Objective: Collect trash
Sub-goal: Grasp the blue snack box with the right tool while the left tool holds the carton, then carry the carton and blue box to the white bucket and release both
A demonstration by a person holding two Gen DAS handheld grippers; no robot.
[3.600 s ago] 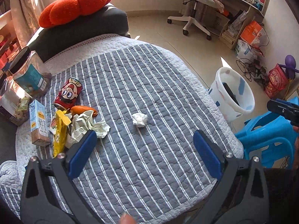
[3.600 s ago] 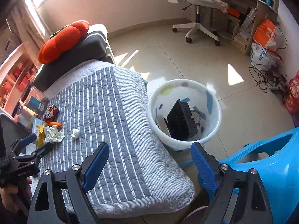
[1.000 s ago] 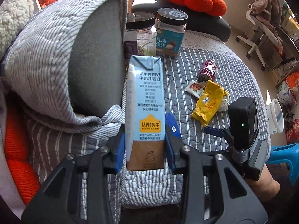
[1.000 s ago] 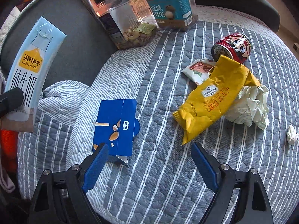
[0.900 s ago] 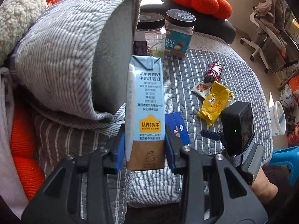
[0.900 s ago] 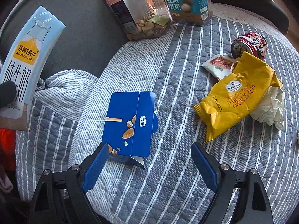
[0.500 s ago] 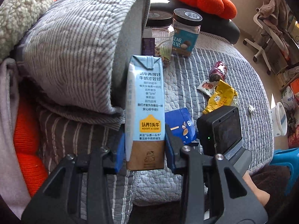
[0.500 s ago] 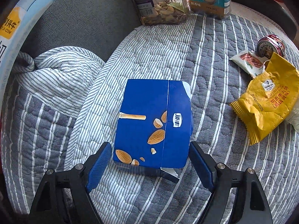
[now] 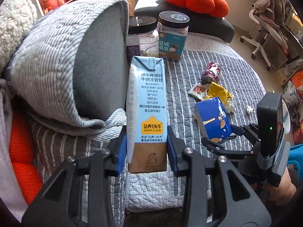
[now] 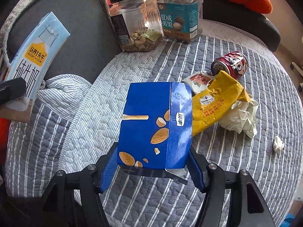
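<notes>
Two tools gripping | left tool (image 9: 146, 154): milk carton (image 9: 146, 111) upright | right tool (image 10: 151, 167): blue box (image 10: 154, 124), lengthwise away

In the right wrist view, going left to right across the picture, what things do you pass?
Milk carton → clear nut jar → blue snack box → teal-label jar → yellow wrapper → red can → crumpled paper → small white wad.

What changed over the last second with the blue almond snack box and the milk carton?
The right gripper closed its jaws on the blue almond snack box and lifted it off the striped grey quilt. The left gripper still holds the pale blue milk carton; the yellow wrapper is unmoved.
</notes>
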